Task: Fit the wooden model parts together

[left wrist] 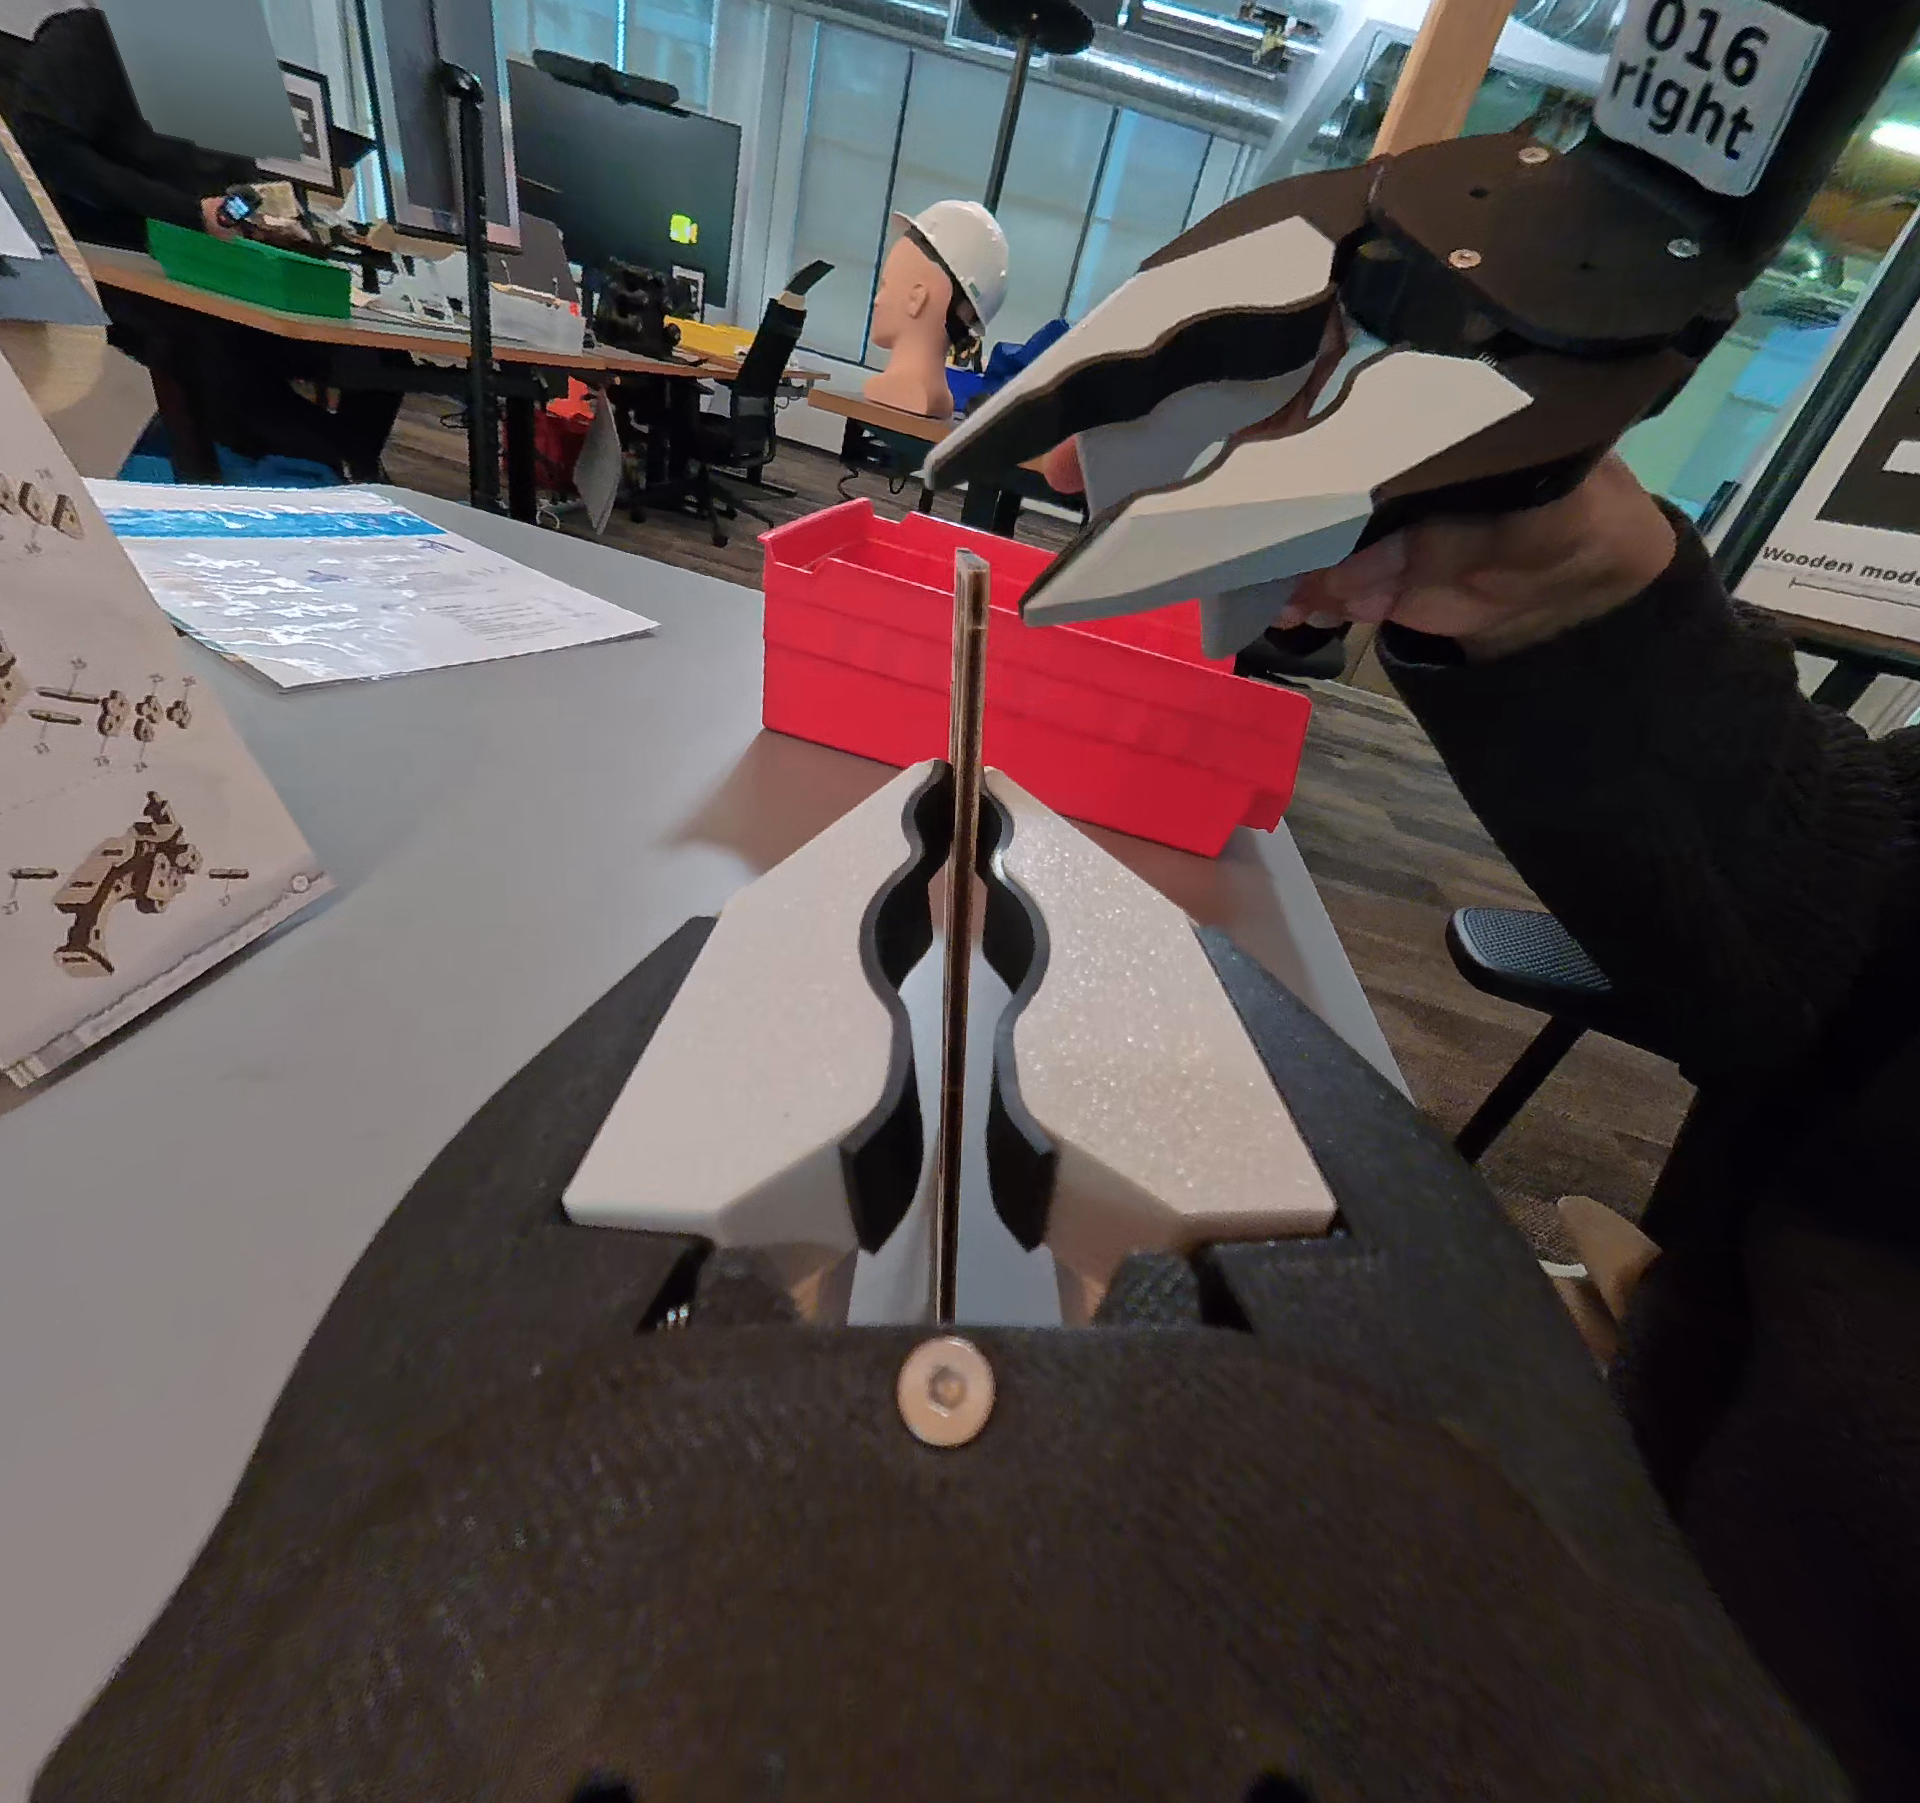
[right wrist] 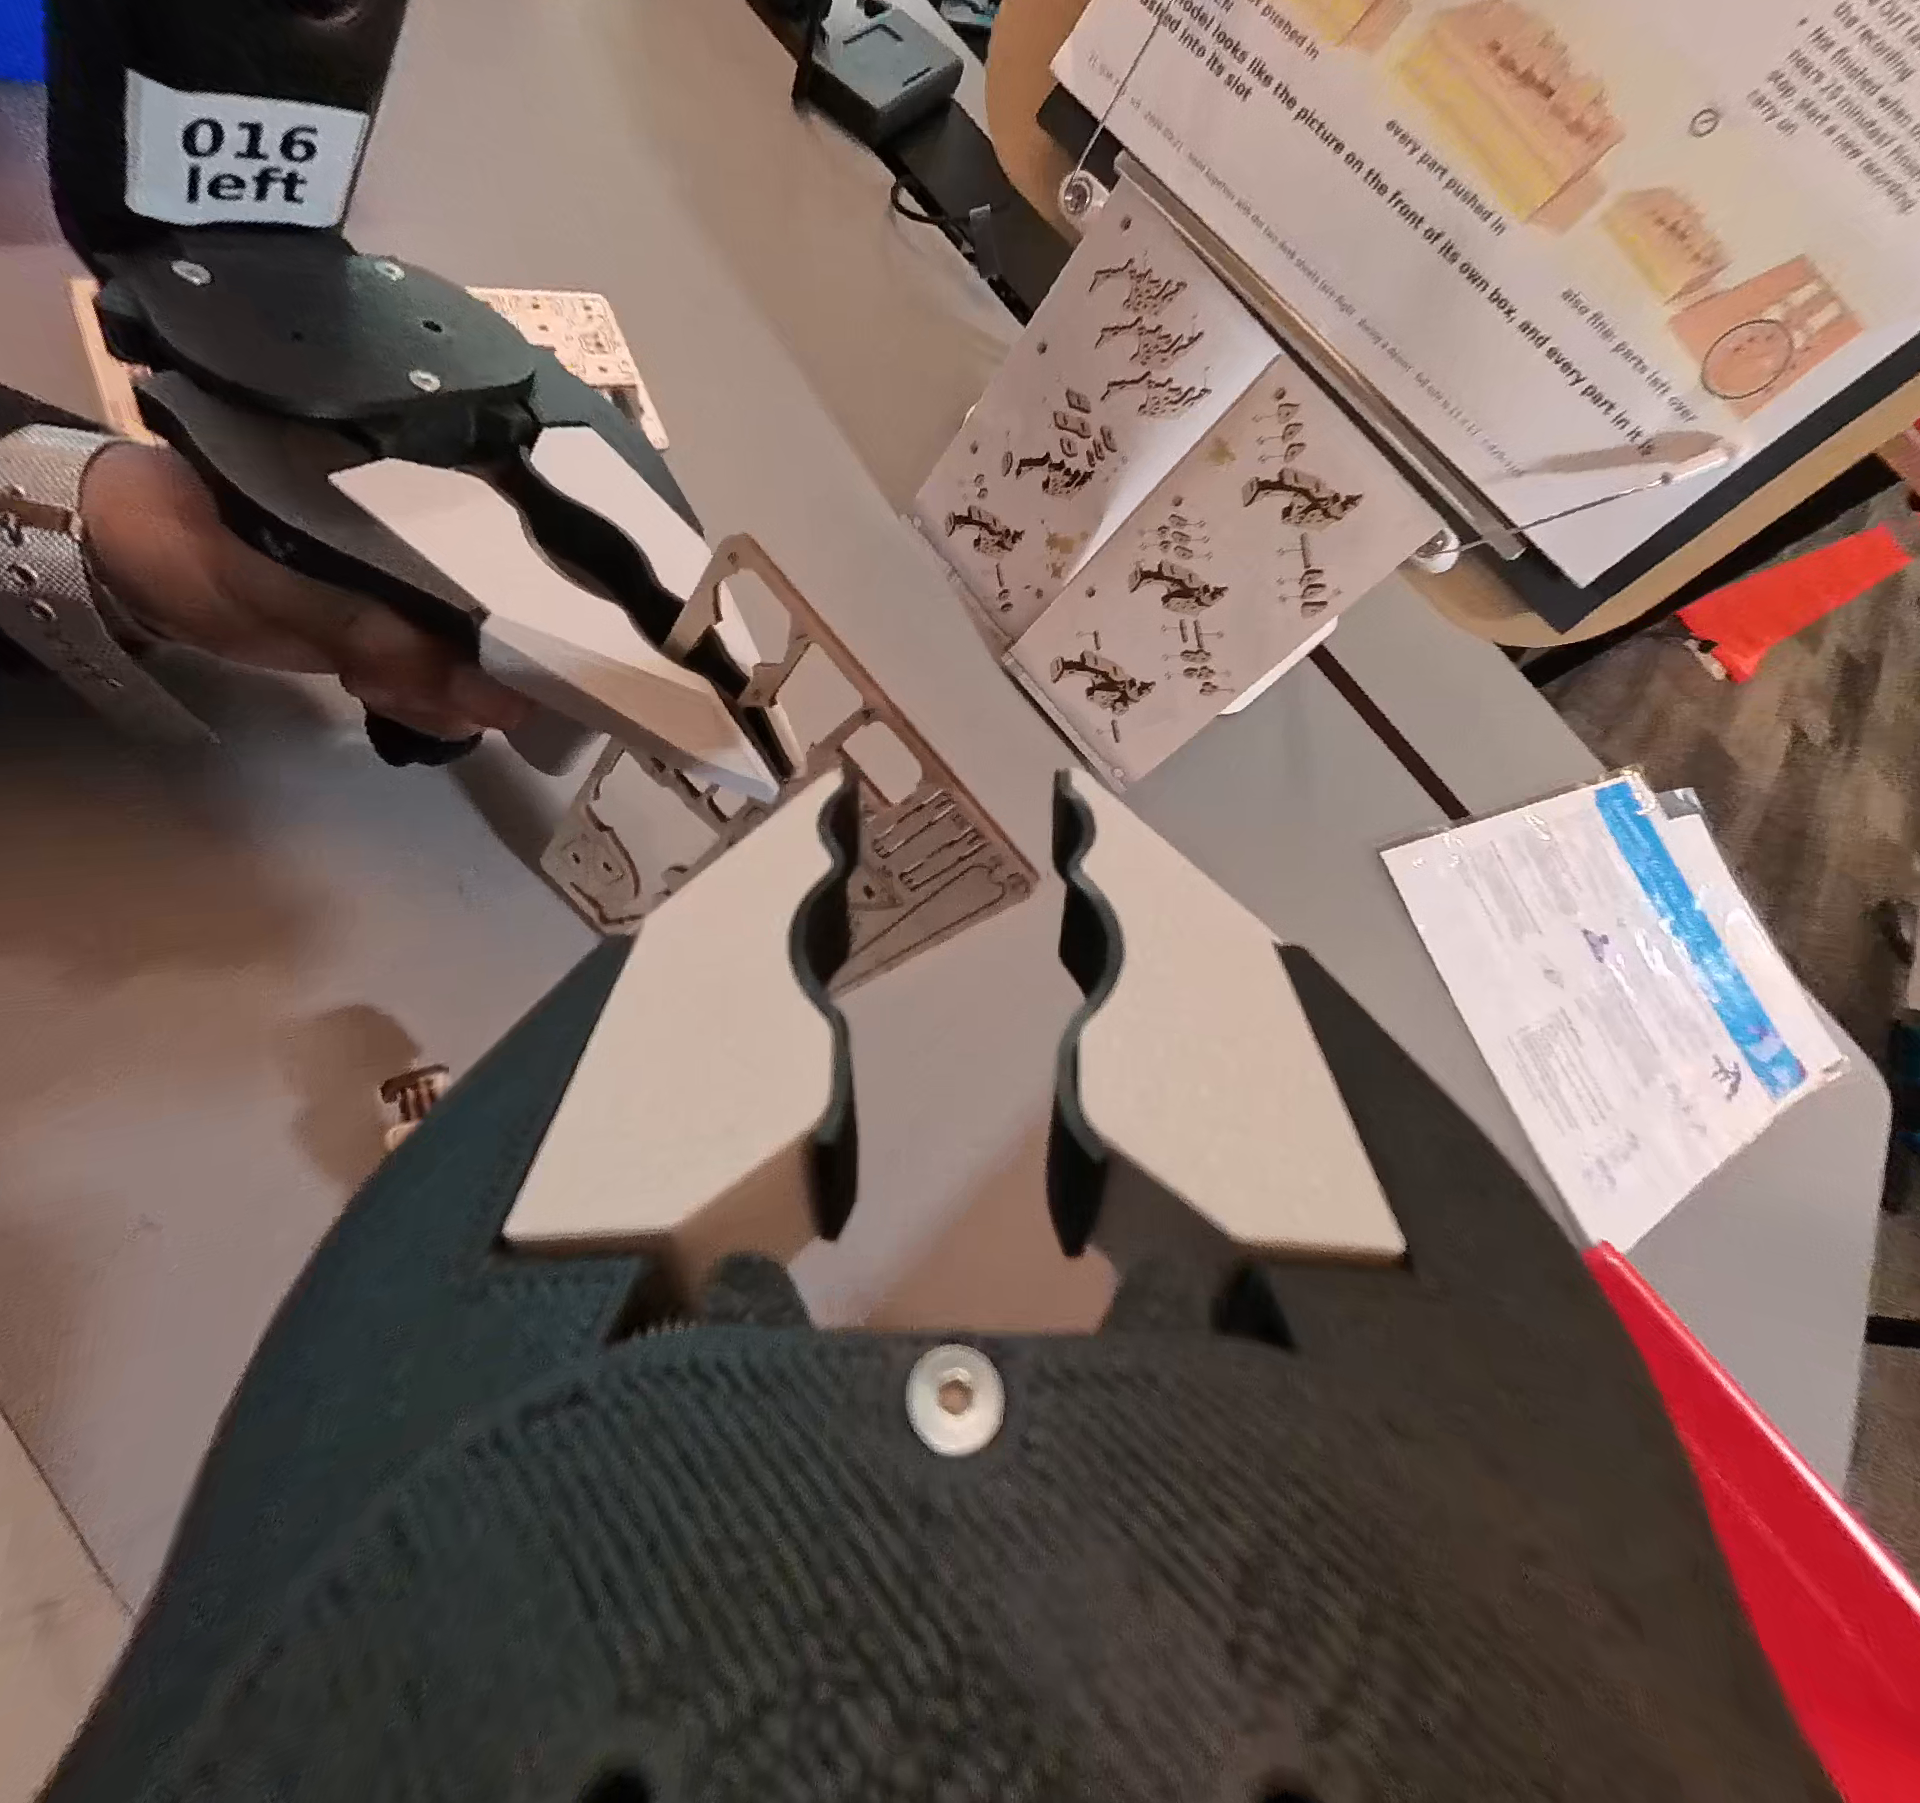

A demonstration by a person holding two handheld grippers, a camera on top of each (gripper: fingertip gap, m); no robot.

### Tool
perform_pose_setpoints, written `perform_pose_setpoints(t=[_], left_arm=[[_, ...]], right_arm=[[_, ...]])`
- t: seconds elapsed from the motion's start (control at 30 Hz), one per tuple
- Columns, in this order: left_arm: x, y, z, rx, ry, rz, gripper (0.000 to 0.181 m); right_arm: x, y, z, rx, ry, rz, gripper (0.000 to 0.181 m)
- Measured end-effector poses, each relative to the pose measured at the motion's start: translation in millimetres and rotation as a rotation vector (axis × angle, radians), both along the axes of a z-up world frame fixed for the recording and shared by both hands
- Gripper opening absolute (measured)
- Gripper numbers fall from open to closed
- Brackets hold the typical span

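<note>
Left claw point(left wrist: 961, 797) clamps the wooden sheet point(right wrist: 831, 818) edge-up, presenting parts to the empty, parted right claw point(right wrist: 951, 797) at two o'clock.

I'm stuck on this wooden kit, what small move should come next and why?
Probably bring the open right gripper onto the flat laser-cut wooden parts sheet to work a piece out: the left gripper already clamps that sheet edge-on above the grey table.
</note>
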State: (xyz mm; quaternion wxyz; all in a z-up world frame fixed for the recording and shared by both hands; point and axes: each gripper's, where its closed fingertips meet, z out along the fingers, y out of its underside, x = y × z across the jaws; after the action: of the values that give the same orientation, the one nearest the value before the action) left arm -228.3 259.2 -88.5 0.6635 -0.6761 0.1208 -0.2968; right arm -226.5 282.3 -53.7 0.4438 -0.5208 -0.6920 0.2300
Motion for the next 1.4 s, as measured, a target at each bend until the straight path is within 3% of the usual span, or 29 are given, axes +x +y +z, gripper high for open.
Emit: perform_pose_setpoints(t=[0.2, 0.73, 1.4], left_arm=[[2, 2, 0, 0.012, 0.009, 0.029, 0.0], [-6, 7, -3, 0.01, -0.013, 0.095, 0.0], [-8, 9, -7, -0.016, -0.026, 0.131, 0.0]], right_arm=[[-5, 9, -14, -0.116, 0.011, -0.045, 0.06], [-14, 12, -34, -0.45, 0.096, -0.022, 0.047], [-17, 12, -38, -0.499, 0.124, -0.066, 0.043]])
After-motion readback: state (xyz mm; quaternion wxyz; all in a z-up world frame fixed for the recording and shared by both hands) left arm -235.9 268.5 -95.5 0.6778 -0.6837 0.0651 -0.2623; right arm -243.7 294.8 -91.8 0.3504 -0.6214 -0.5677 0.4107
